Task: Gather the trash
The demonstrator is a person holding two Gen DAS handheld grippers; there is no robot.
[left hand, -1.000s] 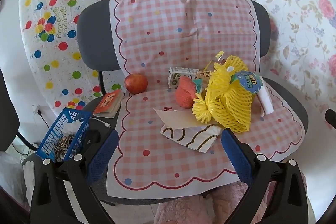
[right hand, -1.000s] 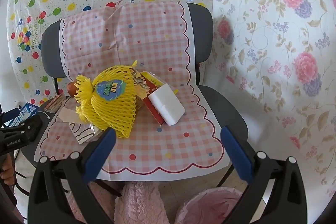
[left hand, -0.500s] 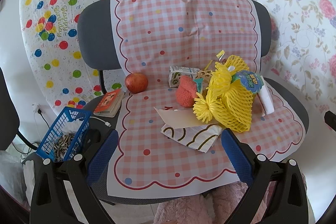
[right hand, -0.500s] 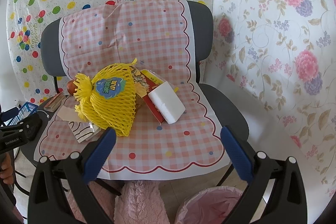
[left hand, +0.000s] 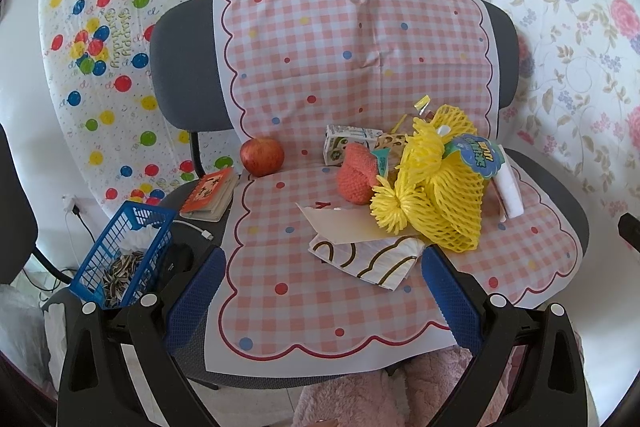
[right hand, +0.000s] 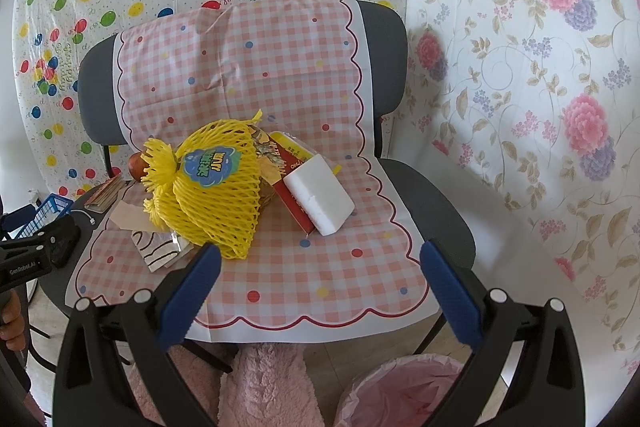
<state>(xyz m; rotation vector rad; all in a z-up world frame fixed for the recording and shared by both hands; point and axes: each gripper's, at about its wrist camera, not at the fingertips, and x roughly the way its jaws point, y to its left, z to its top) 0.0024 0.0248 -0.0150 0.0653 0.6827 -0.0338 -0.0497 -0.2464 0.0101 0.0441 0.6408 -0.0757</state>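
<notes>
Yellow foam net [right hand: 216, 187] ahead, spongy; white block [right hand: 320, 201] matt, perhaps foam; checked cover [left hand: 320, 291] smooth, thin plastic.

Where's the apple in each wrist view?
Left wrist: apple sits in plain sight left of centre, at the back of the seat by the cloth's left edge.
Right wrist: apple shows only as a sliver at mid-left, mostly hidden behind the yellow net.
Shared landmark: the yellow net, right of the apple in both views.
</notes>
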